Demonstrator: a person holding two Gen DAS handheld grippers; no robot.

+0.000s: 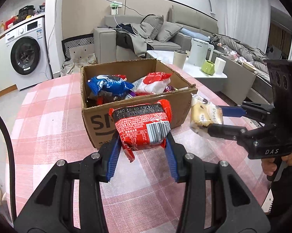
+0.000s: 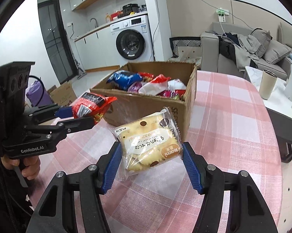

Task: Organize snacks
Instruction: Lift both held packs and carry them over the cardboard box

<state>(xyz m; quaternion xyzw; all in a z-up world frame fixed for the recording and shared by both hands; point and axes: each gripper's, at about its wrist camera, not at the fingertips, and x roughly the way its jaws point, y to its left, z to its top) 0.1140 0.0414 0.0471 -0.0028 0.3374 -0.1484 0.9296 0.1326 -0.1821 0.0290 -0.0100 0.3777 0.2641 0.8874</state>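
An open cardboard box (image 1: 99, 114) stands on the pink checked table and holds several snack packs, among them a blue one (image 1: 109, 84) and a red-and-white one (image 1: 153, 82). My left gripper (image 1: 143, 145) is shut on a red snack pack (image 1: 142, 125), held above the table just in front of the box. My right gripper (image 2: 149, 155) is shut on a clear-wrapped yellow biscuit pack (image 2: 148, 145), held near the box's front right corner. The box also shows in the right wrist view (image 2: 146, 106), as do the left gripper (image 2: 78, 116) and red pack (image 2: 91, 104).
The round table (image 1: 48, 116) has a pink checked cloth. Beyond it stand a low white table with a kettle (image 1: 200, 52), a cup (image 1: 179, 58) and a green mug (image 1: 209, 68), a grey sofa (image 1: 165, 36), and a washing machine (image 1: 25, 54) at left.
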